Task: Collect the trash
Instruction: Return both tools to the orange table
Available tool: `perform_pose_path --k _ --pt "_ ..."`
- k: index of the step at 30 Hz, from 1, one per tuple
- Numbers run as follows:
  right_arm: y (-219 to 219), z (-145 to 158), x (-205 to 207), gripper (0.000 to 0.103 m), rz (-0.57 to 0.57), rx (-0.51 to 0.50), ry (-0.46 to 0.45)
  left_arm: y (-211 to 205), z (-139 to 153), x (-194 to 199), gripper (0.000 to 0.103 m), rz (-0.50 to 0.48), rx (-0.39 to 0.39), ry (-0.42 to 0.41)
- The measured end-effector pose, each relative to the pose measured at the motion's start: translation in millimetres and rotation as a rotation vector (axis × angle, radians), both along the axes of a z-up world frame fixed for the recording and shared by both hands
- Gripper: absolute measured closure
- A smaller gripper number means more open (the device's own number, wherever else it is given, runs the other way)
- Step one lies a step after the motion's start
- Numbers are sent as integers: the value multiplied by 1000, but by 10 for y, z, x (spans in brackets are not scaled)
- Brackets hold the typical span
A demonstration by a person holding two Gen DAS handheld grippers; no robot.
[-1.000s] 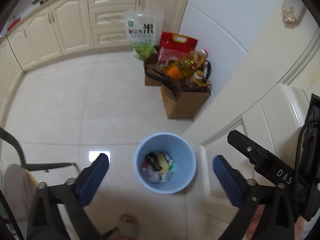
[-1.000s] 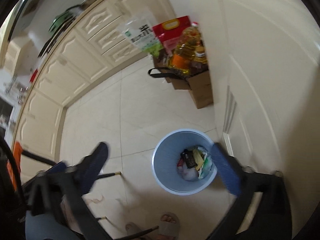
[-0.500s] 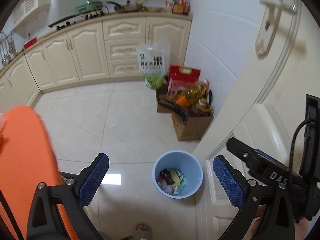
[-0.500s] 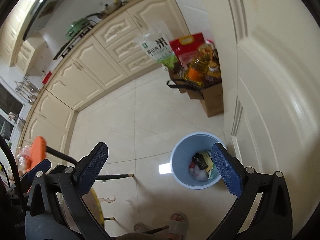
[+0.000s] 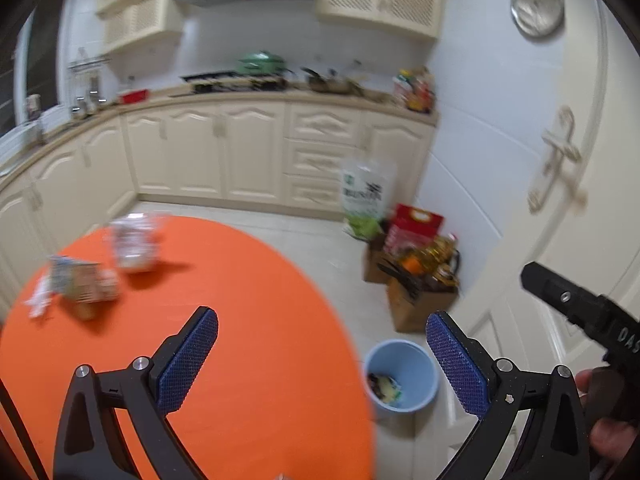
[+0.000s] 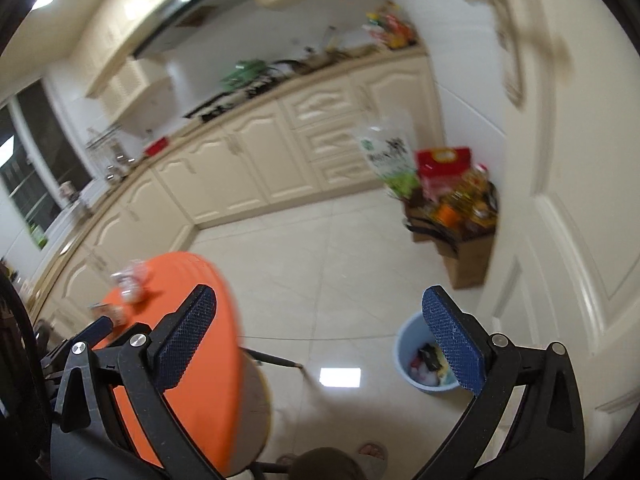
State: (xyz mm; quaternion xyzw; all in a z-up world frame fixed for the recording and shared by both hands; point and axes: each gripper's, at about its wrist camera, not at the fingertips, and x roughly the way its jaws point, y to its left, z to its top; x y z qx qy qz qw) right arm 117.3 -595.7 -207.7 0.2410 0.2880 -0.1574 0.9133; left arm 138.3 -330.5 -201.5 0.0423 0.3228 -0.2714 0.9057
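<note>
Left wrist view: the left hand-held gripper (image 5: 322, 354) hangs with its jaws spread wide and empty over the near edge of the round orange desk (image 5: 248, 320). The trash lies ahead and to its left, near the far left edge: a crumpled clear wrapper (image 5: 134, 244) and a printed packet (image 5: 82, 286), both blurred. The right hand-held gripper (image 6: 320, 336), likewise wide and empty, is farther off, so the left looks nearer. The blue bin (image 5: 404, 376) stands on the floor beside the desk's right edge.

Both views raised from blue bin (image 5: 402, 376), orange table (image 5: 240, 320) with seemingly blurred litter (image 5: 86, 280) revealed
</note>
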Motion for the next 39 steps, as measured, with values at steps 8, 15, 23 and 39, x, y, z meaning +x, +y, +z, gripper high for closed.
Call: perform_pose_path --k 8,15,23,39 --pt "1125 421 335 0 162 -82 -56 1220 182 -491 1 175 -64 -63" --pt "1934 489 656 0 309 -147 -57 1913 152 -921 1 322 -83 -90" --pt "2639 343 1111 0 469 -217 -26 2304 -29 -1077 1 443 -71 -55" --pt "3581 -440 2496 0 777 -464 151 2118 -111 737 1 467 54 108"
